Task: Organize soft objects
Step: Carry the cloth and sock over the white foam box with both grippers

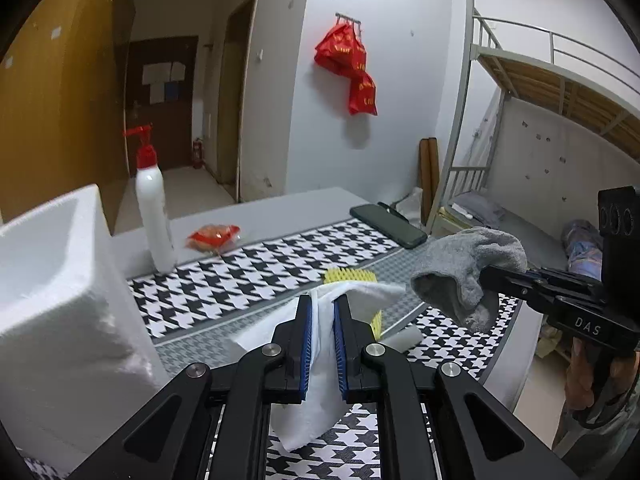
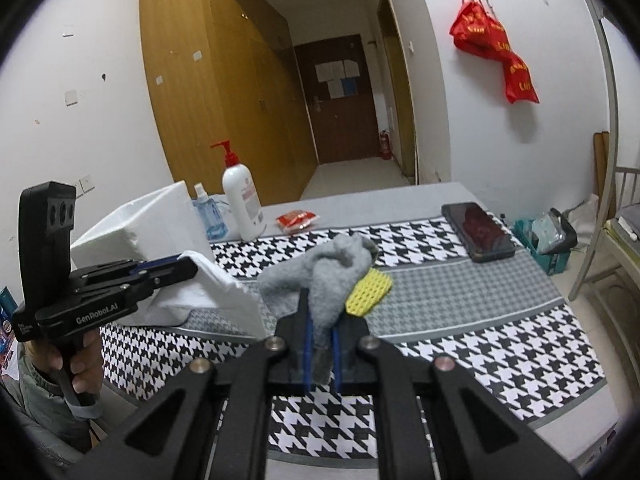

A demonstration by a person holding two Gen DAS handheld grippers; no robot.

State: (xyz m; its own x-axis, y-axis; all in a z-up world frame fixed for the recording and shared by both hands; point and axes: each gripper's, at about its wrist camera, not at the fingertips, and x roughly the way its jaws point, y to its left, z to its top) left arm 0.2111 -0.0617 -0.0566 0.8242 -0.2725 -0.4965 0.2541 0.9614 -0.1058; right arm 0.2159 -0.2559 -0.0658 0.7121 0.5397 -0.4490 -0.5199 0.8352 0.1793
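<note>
My left gripper (image 1: 322, 304) is shut on a white cloth (image 1: 316, 392) and holds it above the houndstooth table cover; the cloth hangs down between the blue pads. It also shows in the right wrist view (image 2: 208, 292), at the left. My right gripper (image 2: 320, 312) is shut on a grey sock (image 2: 324, 276), held above the table. In the left wrist view the grey sock (image 1: 468, 268) hangs from the right gripper (image 1: 486, 274) at the right. A white foam box (image 1: 52, 300) stands at the left, open at the top.
A yellow perforated pad (image 2: 370, 290) lies on the cover beneath the sock. A white pump bottle (image 2: 242, 196), a blue spray bottle (image 2: 208, 216) and a red packet (image 2: 296, 220) stand at the back. A black phone (image 2: 478, 230) lies at the right. A bunk bed (image 1: 540, 92) stands beyond the table.
</note>
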